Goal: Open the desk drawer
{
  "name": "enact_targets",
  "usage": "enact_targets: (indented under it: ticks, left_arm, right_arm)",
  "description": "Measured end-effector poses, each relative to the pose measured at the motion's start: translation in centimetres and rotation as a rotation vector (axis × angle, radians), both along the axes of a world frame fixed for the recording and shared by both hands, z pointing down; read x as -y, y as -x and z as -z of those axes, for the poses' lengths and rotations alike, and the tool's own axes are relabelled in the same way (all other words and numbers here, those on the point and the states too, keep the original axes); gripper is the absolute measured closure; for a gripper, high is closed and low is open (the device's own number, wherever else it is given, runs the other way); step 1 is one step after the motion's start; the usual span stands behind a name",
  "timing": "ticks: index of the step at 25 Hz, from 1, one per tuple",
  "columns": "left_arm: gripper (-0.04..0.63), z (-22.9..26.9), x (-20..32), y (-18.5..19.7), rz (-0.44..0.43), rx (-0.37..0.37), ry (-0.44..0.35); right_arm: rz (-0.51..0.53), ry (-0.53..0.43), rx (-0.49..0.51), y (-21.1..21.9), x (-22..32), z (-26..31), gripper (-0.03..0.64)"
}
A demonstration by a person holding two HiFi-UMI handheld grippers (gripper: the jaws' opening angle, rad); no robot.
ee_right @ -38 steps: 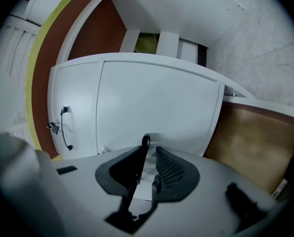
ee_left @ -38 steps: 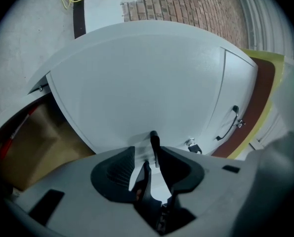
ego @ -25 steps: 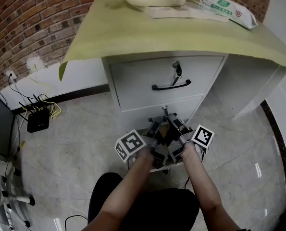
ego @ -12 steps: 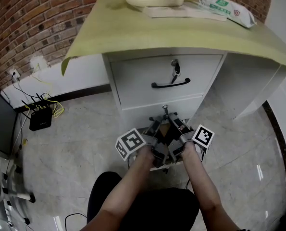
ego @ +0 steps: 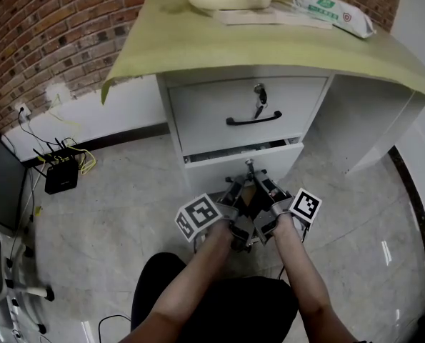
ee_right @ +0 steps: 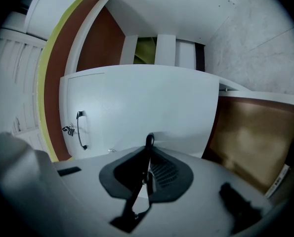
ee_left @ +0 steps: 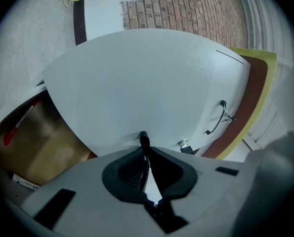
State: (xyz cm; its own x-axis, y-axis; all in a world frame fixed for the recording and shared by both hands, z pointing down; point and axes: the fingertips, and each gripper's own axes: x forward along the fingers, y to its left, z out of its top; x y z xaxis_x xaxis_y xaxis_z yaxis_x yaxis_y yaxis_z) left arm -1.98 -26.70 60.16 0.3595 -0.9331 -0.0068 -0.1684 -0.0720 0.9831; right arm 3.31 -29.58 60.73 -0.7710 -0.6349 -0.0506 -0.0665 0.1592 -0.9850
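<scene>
Head view: yellow-green desk top [ego: 269, 48] over white drawers, brick wall [ego: 48, 27] at left. Top drawer [ego: 212, 109], w/ black pull [ego: 253, 119] and key [ego: 258, 91], sits flush. The second drawer [ego: 216, 168], directly below it, stands out a little past the top drawer's front, w/ a dark gap along its upper edge. L gripper [ego: 239, 186] and R gripper [ego: 262, 186] converge at mid-front, tips just beside each other. Left gripper view: L gripper [ee_left: 144, 149] jaws nearly together, pinching a thin black handle [ee_left: 144, 137] that projects past the tips. The second drawer's front [ee_left: 112, 107] fills the field behind, w/ the pull [ee_left: 216, 118] at right. A brown interior [ee_left: 43, 147] w/ red pen [ee_left: 18, 127] shows at lower left; which drawer it belongs to is unclear. Right gripper view: R gripper [ee_right: 148, 152] jaws have just been closing and clamp the same handle [ee_right: 149, 139], only a sliver apart. The drawer front [ee_right: 176, 117] lies behind, pull [ee_right: 81, 130] at left, brown interior [ee_right: 250, 142] at right
</scene>
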Motion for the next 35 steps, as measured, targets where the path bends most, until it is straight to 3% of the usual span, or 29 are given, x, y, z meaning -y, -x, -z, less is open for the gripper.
enact_targets:
  ticks: [21, 35]
  left_arm:
    - [0.549, 0.2, -4.5, -2.3, -0.03, 0.069, 0.003]
    - [0.548, 0.2, -7.9, -4.0, -0.055, 0.072, 0.021]
  right_arm:
    - [-0.015, 0.01, -0.006, -2.2, -4.6, 0.1, 0.581]
    - [-0.02, 0.005, -0.016, -3.8, -7.9, 0.1, 0.581]
